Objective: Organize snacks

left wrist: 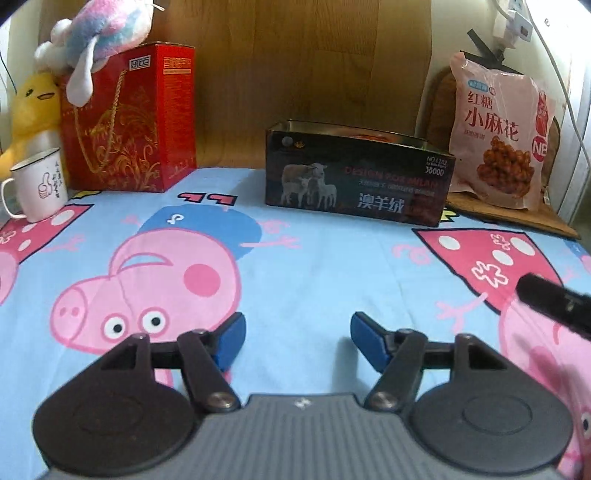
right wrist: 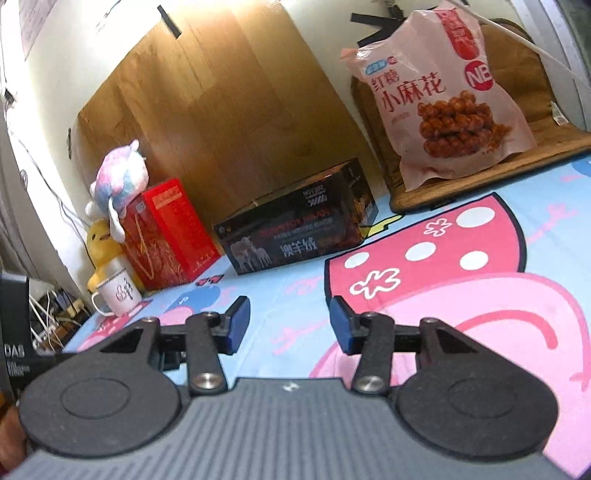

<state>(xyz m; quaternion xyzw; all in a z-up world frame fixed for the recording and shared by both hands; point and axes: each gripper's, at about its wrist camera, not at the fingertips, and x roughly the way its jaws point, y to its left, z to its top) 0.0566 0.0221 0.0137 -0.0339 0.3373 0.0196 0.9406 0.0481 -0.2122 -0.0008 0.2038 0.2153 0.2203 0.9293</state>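
Two grippers in frame, both empty.

Left wrist view: left gripper [left wrist: 297,341] hangs over the cartoon-pig sheet [left wrist: 314,266], blue pads [left wrist: 231,341] spread apart, nothing between them. Dark open-top box [left wrist: 356,184] with sheep print sits ahead at the back edge of the sheet, something reddish just visible inside, can't tell what. Pink snack bag [left wrist: 498,129] stands upright to the right of the box, on a wooden board [left wrist: 517,218], leaning on the wall. Red gift box [left wrist: 136,118] at back left, pastel plush [left wrist: 107,33] on top of it, yellow plush [left wrist: 33,107] beside it, white mug [left wrist: 38,184] in front of that. A black part of the other tool [left wrist: 554,302] pokes in at right.

Right wrist view: right gripper [right wrist: 290,323] low over the same sheet [right wrist: 295,288], jaws spread, gap empty. Snack bag [right wrist: 450,96] upper right on the board [right wrist: 480,173], apart from the box [right wrist: 295,229], which is centre frame. Red gift box [right wrist: 170,236], plushes and mug [right wrist: 118,295] to the left.
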